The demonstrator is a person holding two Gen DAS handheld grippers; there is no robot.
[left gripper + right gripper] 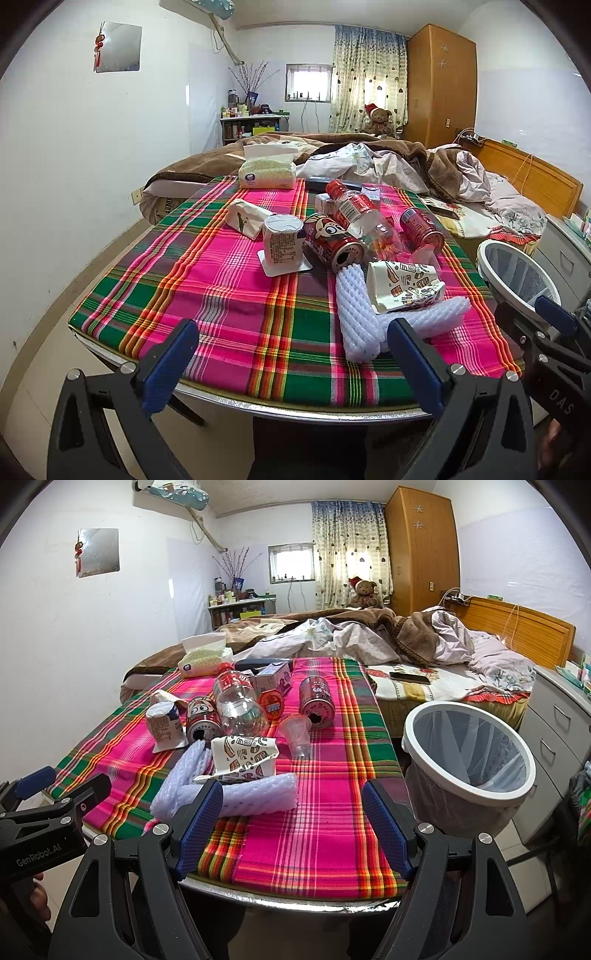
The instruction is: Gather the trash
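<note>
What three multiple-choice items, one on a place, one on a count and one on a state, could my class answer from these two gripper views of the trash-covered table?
1. Where does the bin stand?
A. on the bed
B. beside the table's right edge
C. in the middle of the table

2. How many red cans lie on the cloth?
A. one
B. two
C. four

3. How is the right gripper?
A. open and holding nothing
C. shut on the foam
B. shut on a can

Key: 1 B, the bin sits off the plaid tablecloth, to its right. 2 B, the cartoon-face can and the other red can both lie on their sides. 3 A, its fingers stand wide apart over bare cloth beside the white foam netting.
</note>
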